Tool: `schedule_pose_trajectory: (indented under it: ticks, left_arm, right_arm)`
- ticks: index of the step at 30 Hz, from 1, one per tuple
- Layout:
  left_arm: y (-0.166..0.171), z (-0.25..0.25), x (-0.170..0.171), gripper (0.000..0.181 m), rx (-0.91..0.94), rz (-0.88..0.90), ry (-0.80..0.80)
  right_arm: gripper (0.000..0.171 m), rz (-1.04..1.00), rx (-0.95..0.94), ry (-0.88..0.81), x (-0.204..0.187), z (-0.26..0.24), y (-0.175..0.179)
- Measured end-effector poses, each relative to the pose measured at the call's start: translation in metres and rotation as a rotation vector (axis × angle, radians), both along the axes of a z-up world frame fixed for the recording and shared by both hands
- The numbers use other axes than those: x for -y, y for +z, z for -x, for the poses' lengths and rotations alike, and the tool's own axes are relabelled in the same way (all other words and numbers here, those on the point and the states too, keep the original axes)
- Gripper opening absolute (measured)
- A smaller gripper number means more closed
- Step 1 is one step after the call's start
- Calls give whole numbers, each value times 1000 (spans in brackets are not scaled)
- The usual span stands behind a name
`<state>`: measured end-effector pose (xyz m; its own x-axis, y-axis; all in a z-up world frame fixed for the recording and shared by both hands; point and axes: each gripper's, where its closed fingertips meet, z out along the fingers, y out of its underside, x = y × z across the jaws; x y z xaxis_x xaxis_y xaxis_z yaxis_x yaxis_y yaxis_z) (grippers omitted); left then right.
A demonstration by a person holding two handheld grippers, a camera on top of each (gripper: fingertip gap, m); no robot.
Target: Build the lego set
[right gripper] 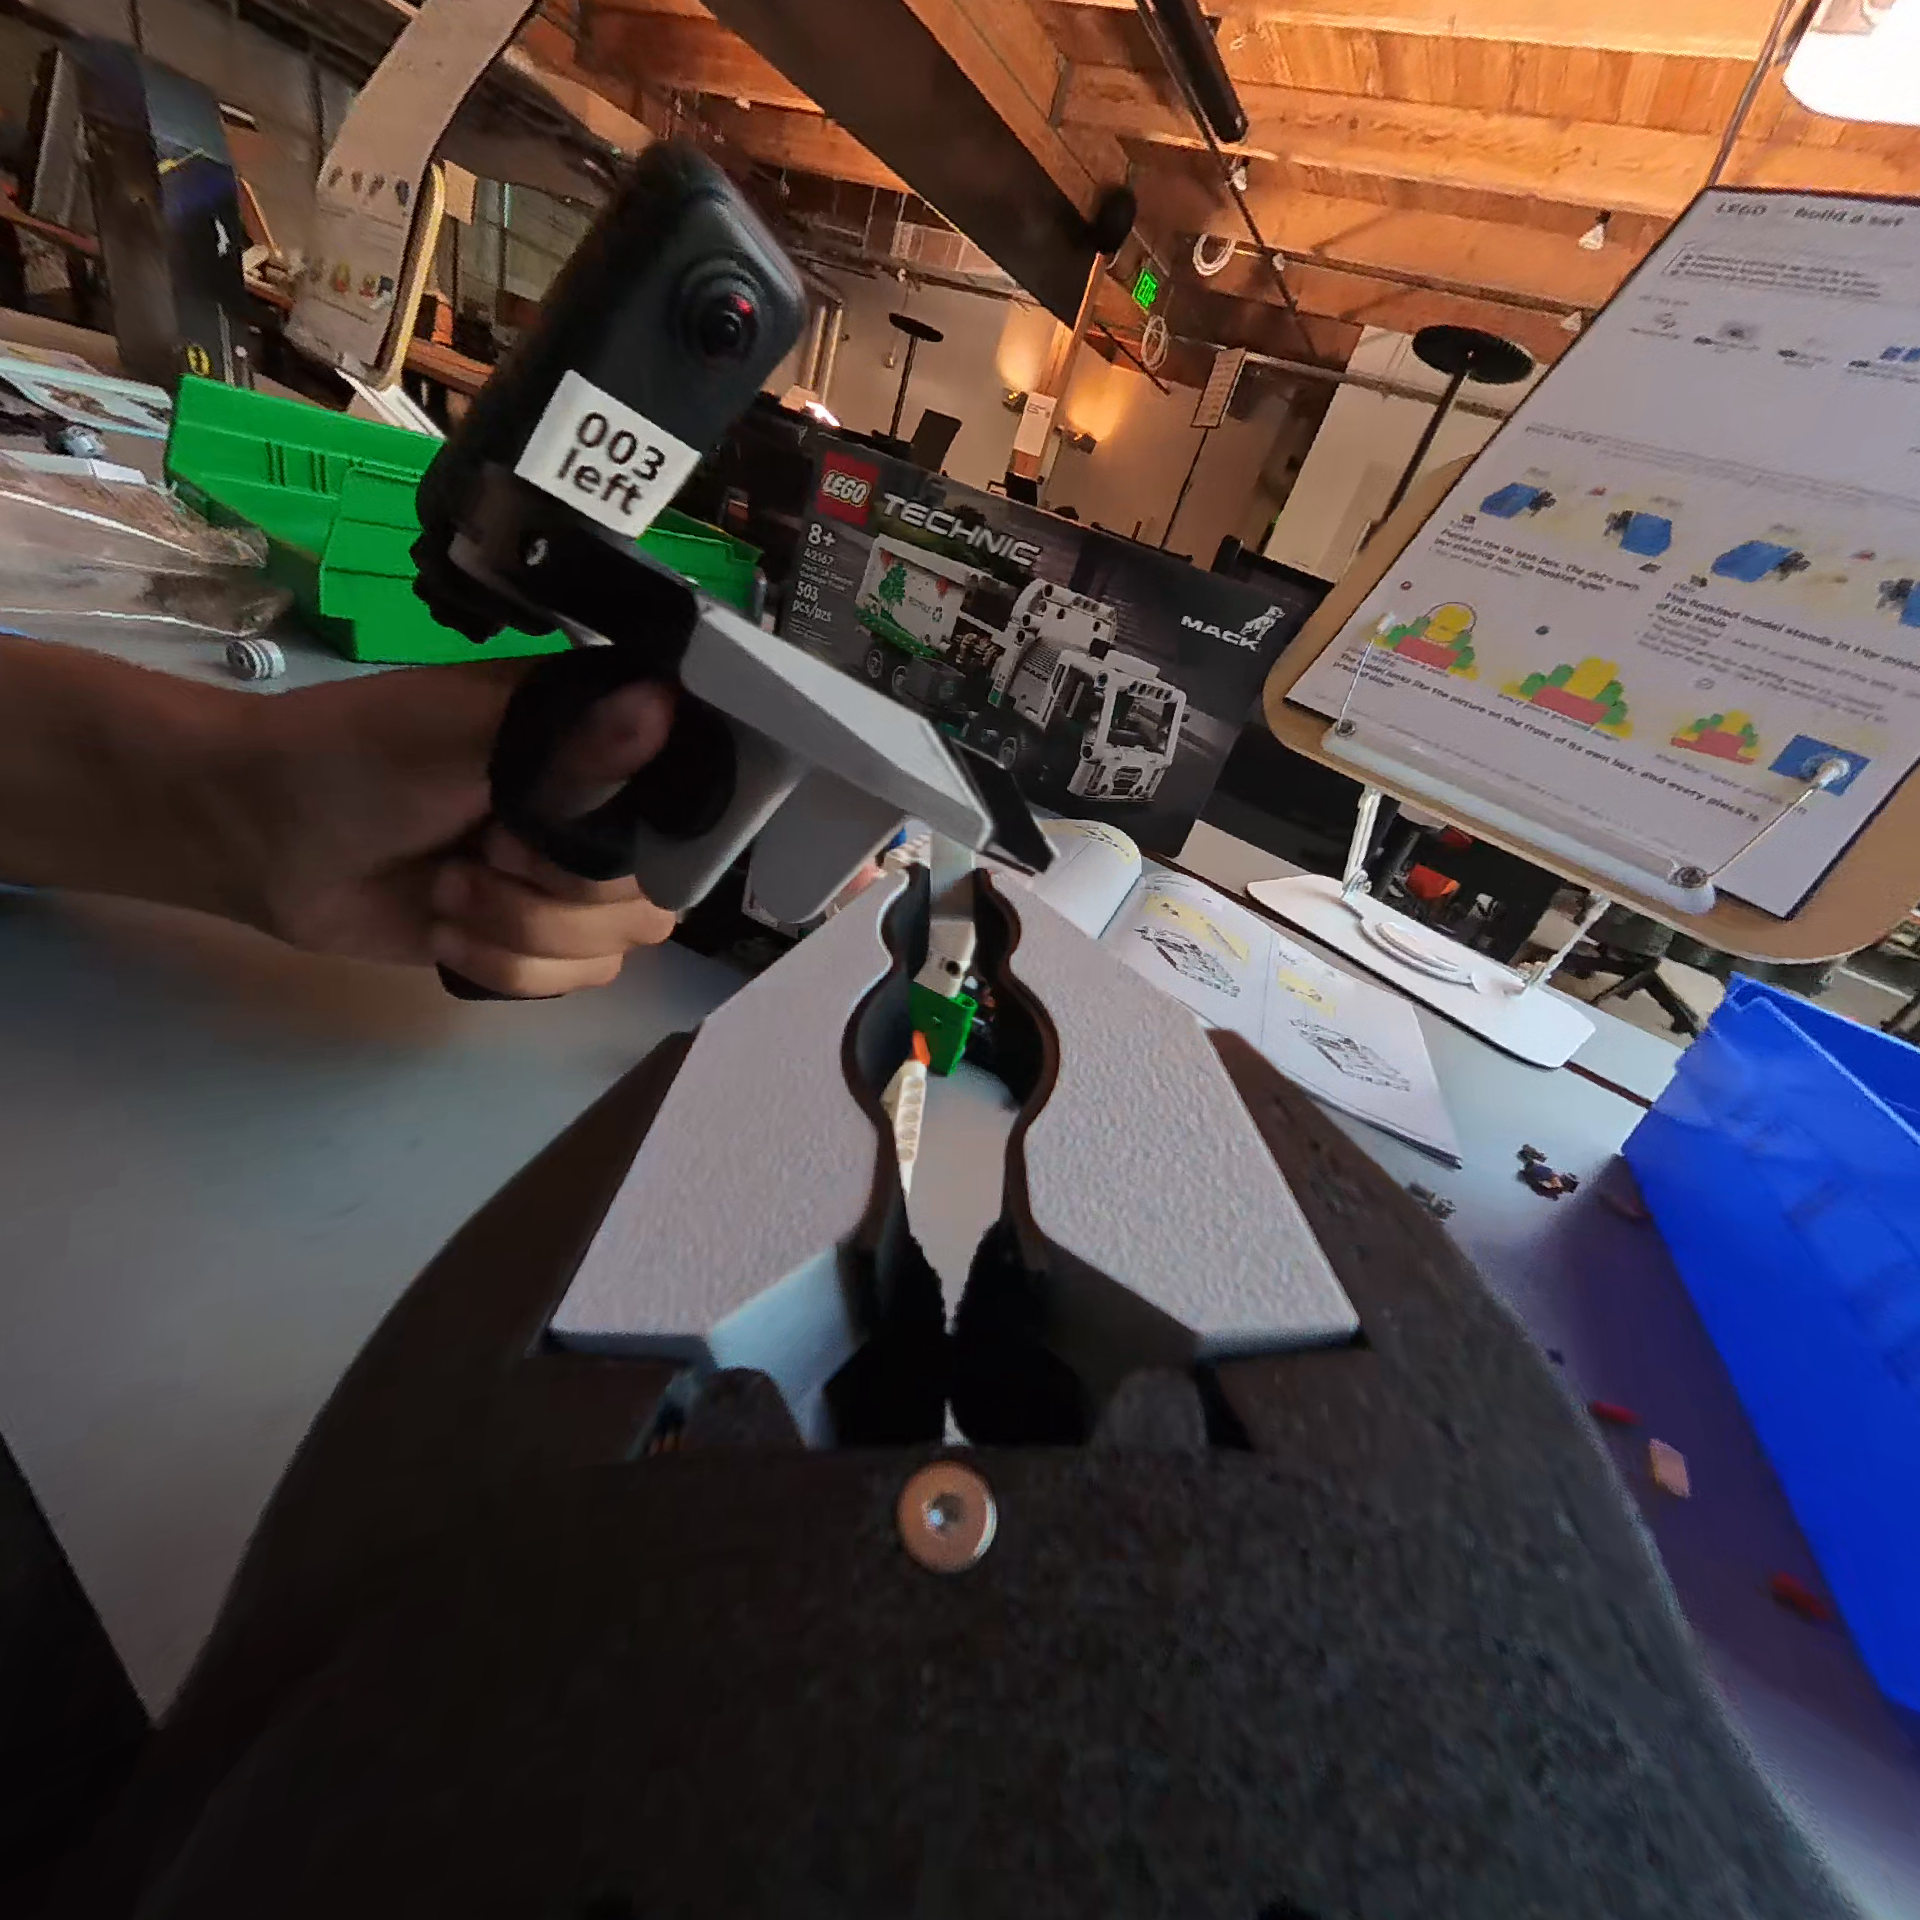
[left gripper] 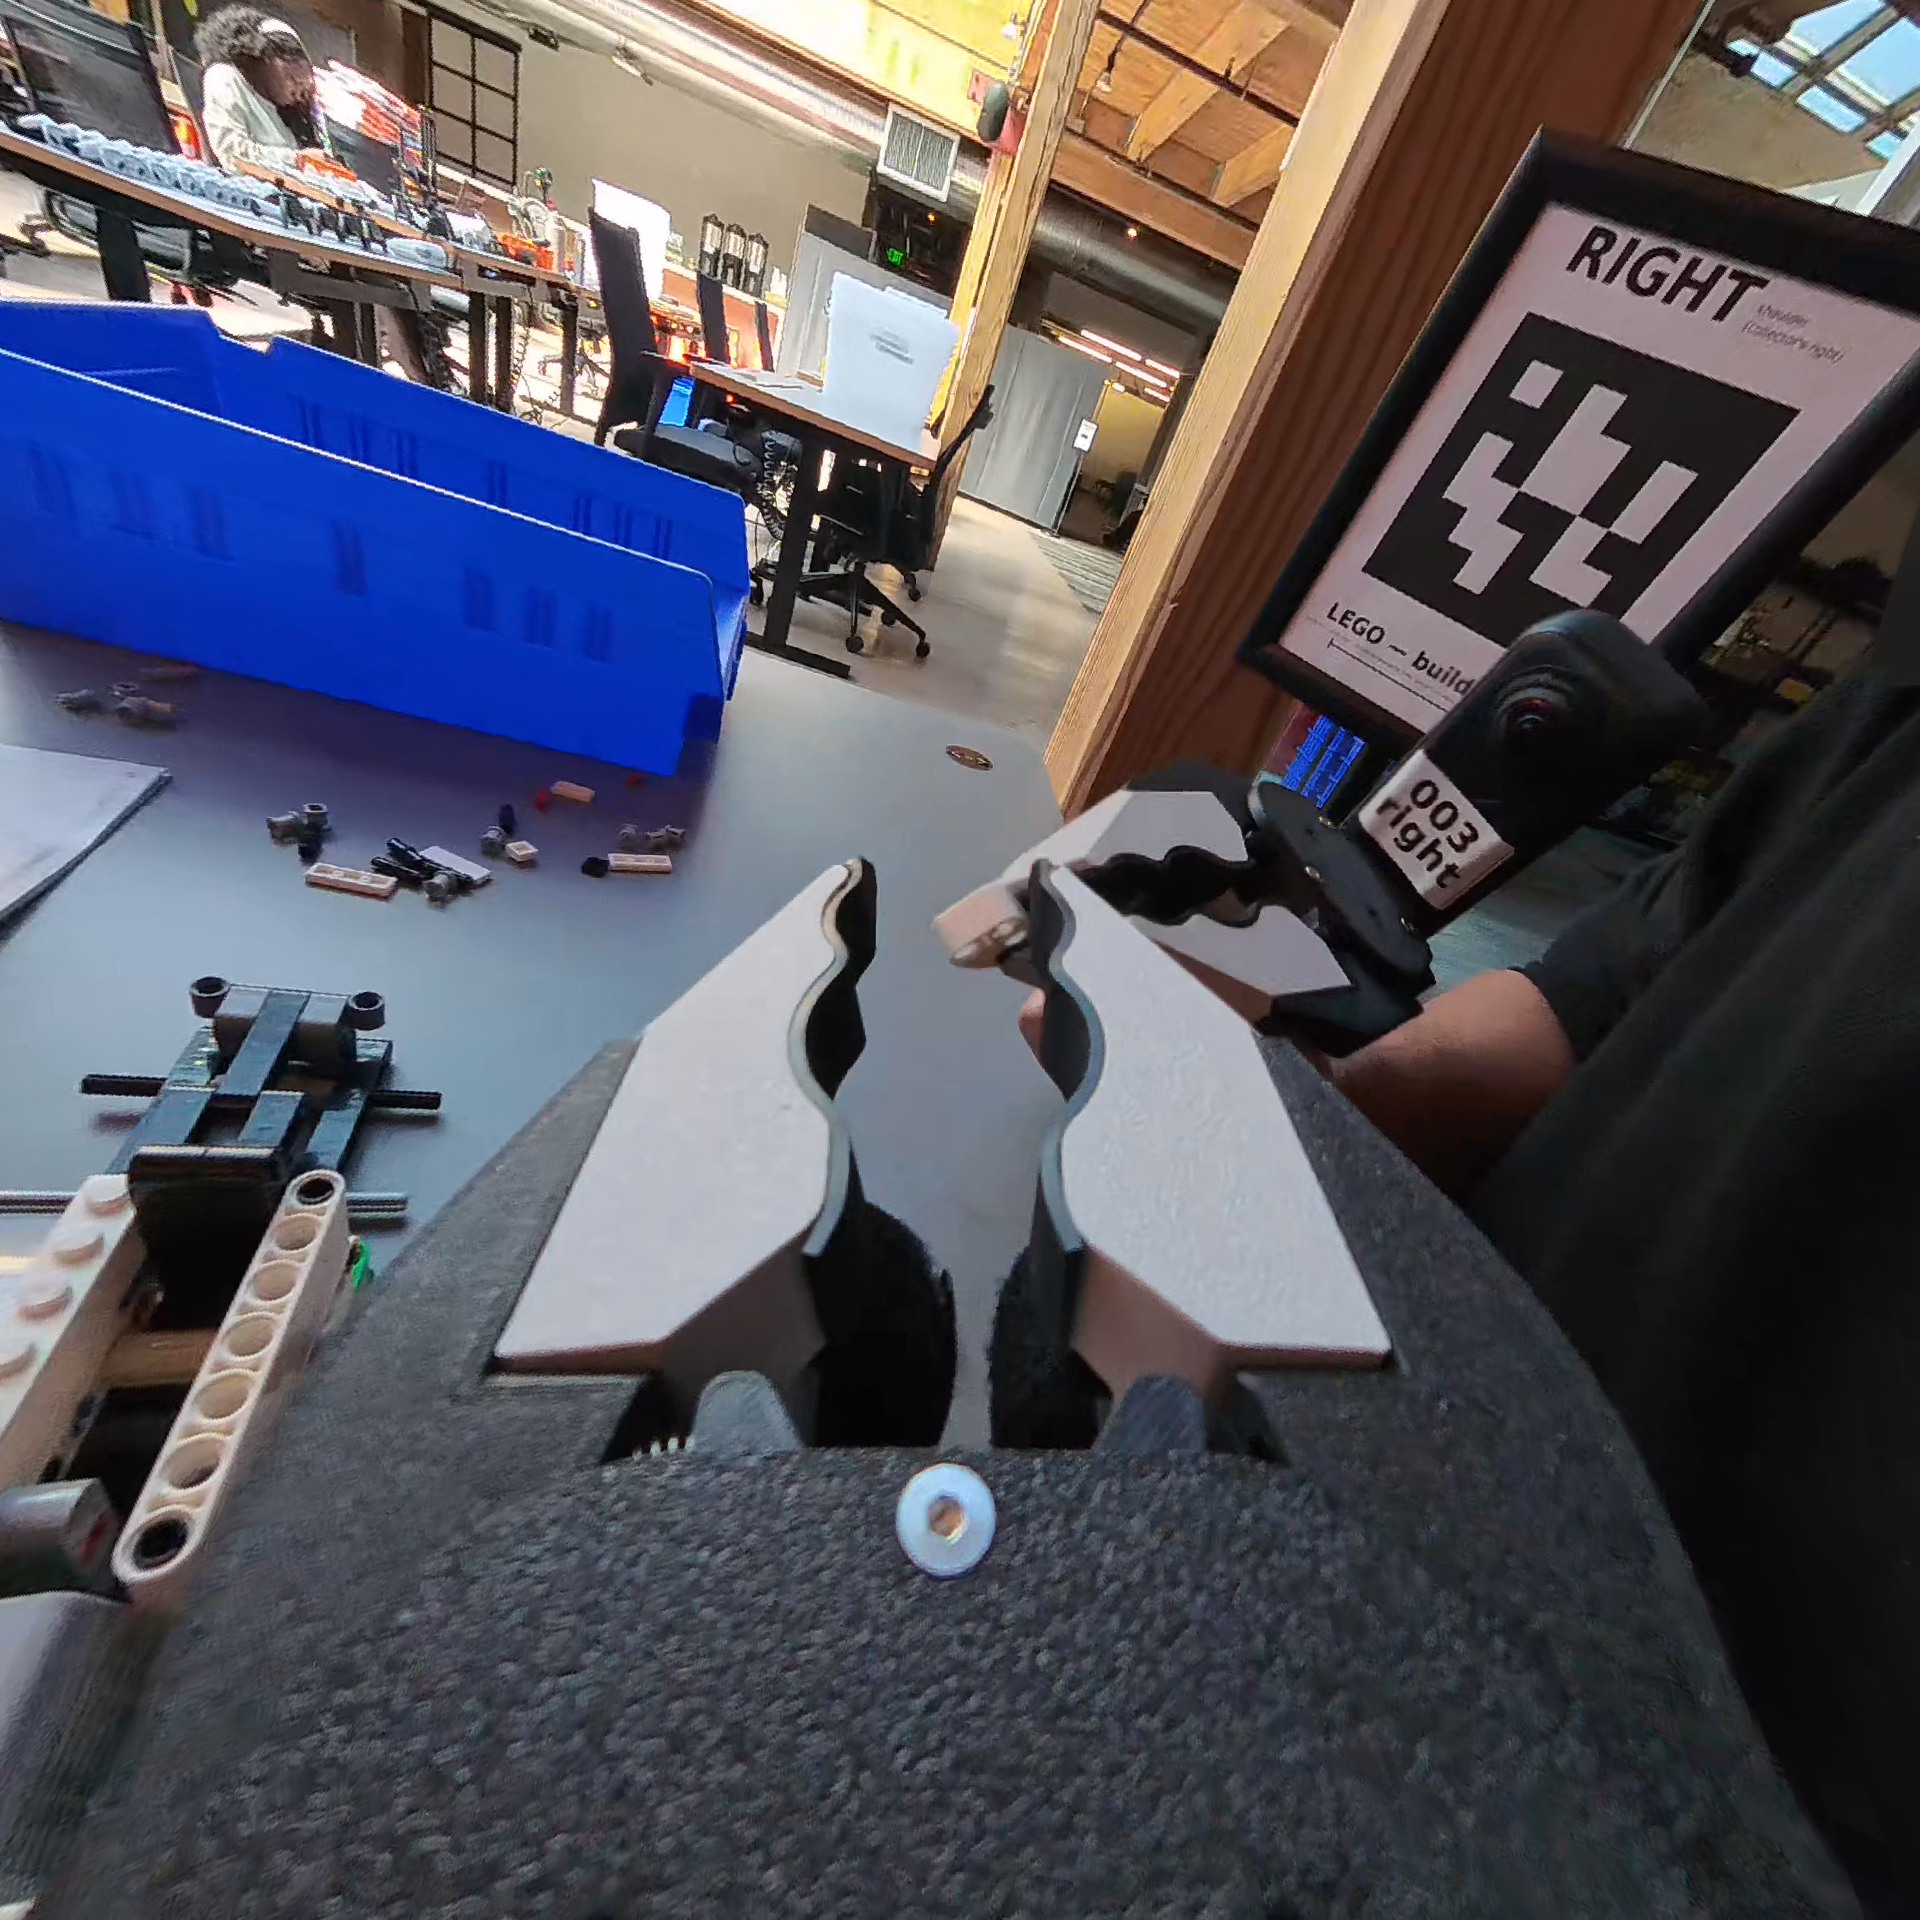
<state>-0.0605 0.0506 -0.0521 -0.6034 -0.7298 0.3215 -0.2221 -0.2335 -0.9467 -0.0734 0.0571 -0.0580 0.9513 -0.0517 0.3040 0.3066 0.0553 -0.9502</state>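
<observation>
From the left wrist view, the left claw [left gripper: 951,940] hangs open and empty over the dark surface [left gripper: 623,935]; the right claw [left gripper: 1023,914] just beyond its tips pinches a small tan lego piece [left gripper: 977,925], long axis crosswise. The half-built tan-and-black lego model [left gripper: 218,1195] lies well left. From the right wrist view, the right claw [right gripper: 951,914] grips that piece [right gripper: 951,961], the left claw [right gripper: 997,831] nearly touching.

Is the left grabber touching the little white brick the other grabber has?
Apart. In the left wrist view, dark table shows between the open left gripper and the small white piece pinched by the right gripper, though its right finger comes very near.
</observation>
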Motion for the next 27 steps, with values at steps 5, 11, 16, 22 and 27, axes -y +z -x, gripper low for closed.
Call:
schedule_pose_trajectory:
  ticks: [5, 11, 16, 22, 27]
  left_arm:
    - [-7, -1, 4, 28, -40, 4, -20]
    - [-13, -2, 4, 24, -103, 76, -62]
    - [-15, -2, 4, 20, -117, 96, -89]
    - [-11, 2, 6, 16, -106, 122, -132]
    - [-7, 5, 6, 14, -90, 132, -159]
  right_arm:
    - [7, 3, 86, -109, 1, -14, -2]
    - [7, 60, 572, -329, 0, -12, -4]
    - [6, 83, 773, -386, -1, -14, -5]
    - [7, 30, 745, -351, 2, -9, -1]
    - [18, 59, 462, -181, 2, -2, -3]
